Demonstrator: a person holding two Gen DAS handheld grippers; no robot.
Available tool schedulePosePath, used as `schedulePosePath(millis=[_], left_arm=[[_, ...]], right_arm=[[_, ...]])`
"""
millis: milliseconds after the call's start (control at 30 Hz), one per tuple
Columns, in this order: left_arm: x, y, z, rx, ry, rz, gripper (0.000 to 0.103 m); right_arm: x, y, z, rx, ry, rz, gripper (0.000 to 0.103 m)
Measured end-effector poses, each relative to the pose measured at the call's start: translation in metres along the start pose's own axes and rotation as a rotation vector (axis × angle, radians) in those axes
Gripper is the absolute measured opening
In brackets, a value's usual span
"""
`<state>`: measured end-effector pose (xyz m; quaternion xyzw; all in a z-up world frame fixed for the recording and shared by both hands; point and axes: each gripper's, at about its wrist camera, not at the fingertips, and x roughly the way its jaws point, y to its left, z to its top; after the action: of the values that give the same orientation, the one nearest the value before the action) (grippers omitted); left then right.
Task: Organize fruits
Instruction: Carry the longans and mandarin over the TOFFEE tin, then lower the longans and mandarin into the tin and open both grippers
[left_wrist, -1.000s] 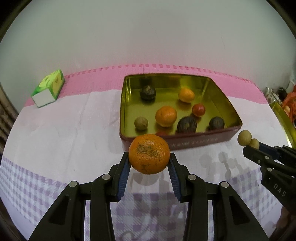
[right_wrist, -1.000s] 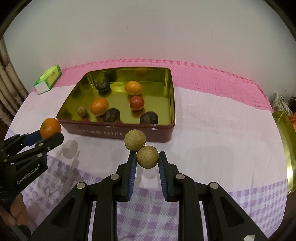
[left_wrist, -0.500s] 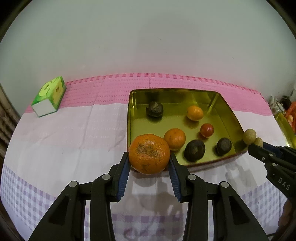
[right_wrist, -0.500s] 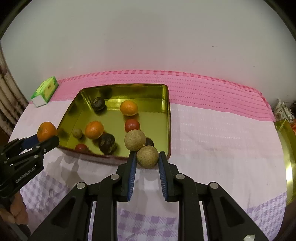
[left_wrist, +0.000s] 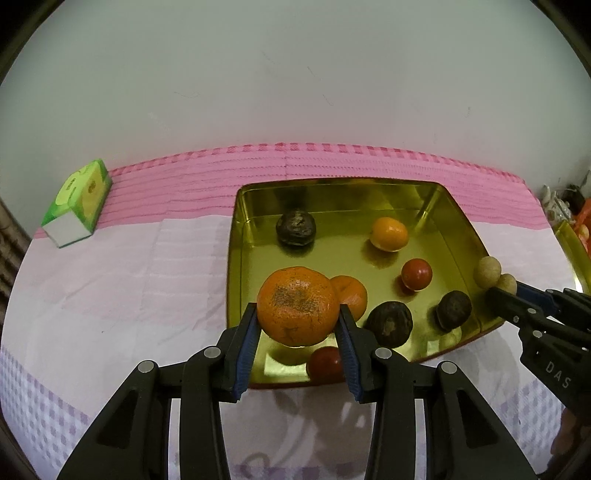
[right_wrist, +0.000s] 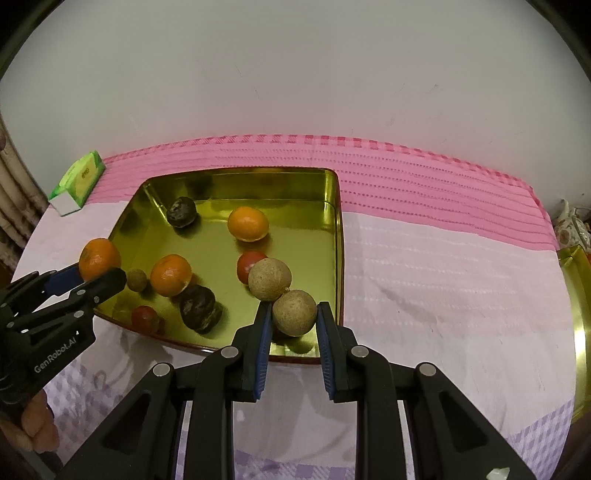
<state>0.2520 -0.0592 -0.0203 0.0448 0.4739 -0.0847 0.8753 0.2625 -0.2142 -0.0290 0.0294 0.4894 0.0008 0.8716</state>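
Note:
My left gripper (left_wrist: 297, 325) is shut on a mandarin orange (left_wrist: 297, 305) and holds it above the near left part of the gold tin (left_wrist: 258, 192). My right gripper (right_wrist: 294, 325) is shut on a pair of joined tan longans (right_wrist: 294, 312) and holds them above the near right corner of the tin (right_wrist: 338, 236). The tin holds several fruits: oranges (right_wrist: 248, 223), dark wrinkled fruits (right_wrist: 198, 307), red ones (left_wrist: 416, 273) and a small tan one (right_wrist: 137, 280). Each gripper also shows in the other's view, left gripper (right_wrist: 99, 273) and right gripper (left_wrist: 504, 290).
A green and white box (left_wrist: 78, 201) lies at the far left on the pink cloth. A second gold tin (right_wrist: 580, 332) stands at the right edge. The wall runs close behind the table.
Both grippers have moved forward with their fruit, from in front of the tin to above its near part. Both stay shut.

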Motion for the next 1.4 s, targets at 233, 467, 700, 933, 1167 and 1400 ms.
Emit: schedulePosePath(millis=[233, 467, 700, 933, 1167, 1400], left_arm=[[0.012, 0.0, 0.005, -0.001, 0.016, -0.008, 0.042], [0.022, 0.002, 0.008, 0.006, 0.03, -0.01, 0.042], [0.029, 0.001, 0.007, 0.0, 0.04, -0.013, 0.042], [0.029, -0.002, 0.009, 0.01, 0.033, -0.007, 0.042], [0.027, 0.001, 0.007, 0.002, 0.038, -0.006, 0.043], [0.025, 0.004, 0.004, -0.011, 0.046, -0.007, 0.044]], right_arm=[[0.012, -0.002, 0.005, 0.0, 0.018, -0.009, 0.022], [0.023, -0.002, 0.008, -0.003, 0.036, -0.012, 0.022], [0.033, 0.0, 0.009, -0.003, 0.05, -0.007, 0.022], [0.036, -0.002, 0.008, 0.0, 0.057, -0.004, 0.022], [0.037, -0.003, 0.006, 0.008, 0.062, 0.005, 0.023], [0.034, -0.003, 0.002, 0.008, 0.068, 0.013, 0.023]])
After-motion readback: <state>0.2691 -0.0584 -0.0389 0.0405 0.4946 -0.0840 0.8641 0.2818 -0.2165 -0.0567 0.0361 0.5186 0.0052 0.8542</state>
